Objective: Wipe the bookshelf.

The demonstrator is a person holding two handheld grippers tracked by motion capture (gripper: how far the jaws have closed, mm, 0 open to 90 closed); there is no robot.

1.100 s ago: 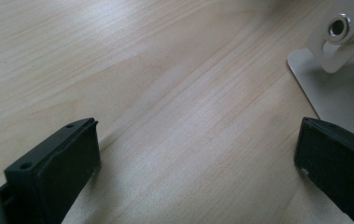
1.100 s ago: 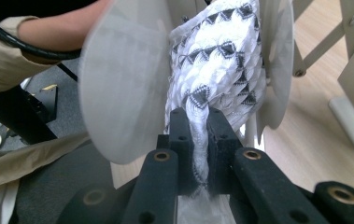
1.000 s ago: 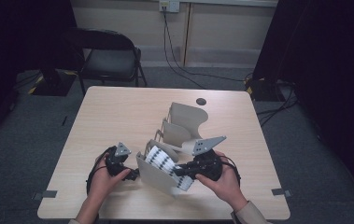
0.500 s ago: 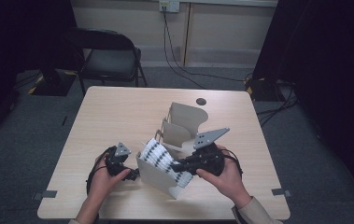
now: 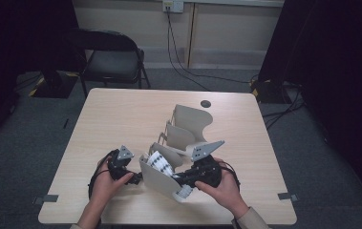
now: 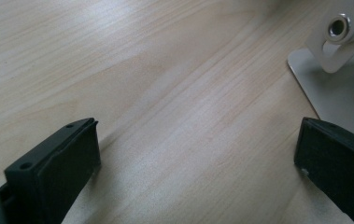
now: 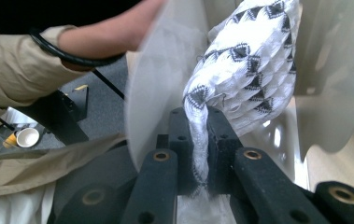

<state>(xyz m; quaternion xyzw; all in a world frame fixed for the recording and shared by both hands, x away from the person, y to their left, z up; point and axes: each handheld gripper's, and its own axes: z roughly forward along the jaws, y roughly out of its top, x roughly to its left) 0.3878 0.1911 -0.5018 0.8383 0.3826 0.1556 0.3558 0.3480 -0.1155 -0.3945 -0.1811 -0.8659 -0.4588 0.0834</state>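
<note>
In right gripper view, right tool [image 7: 198, 140] clamped on patterned cloth [image 7: 249, 60], left tool [image 6: 198, 154] wide, empty.

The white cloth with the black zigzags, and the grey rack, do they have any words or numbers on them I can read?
No words or numbers can be read anywhere.
The white cloth bears only a black triangle pattern, no letters.
The grey rack is plain.
The wall socket is too small to read.
</note>
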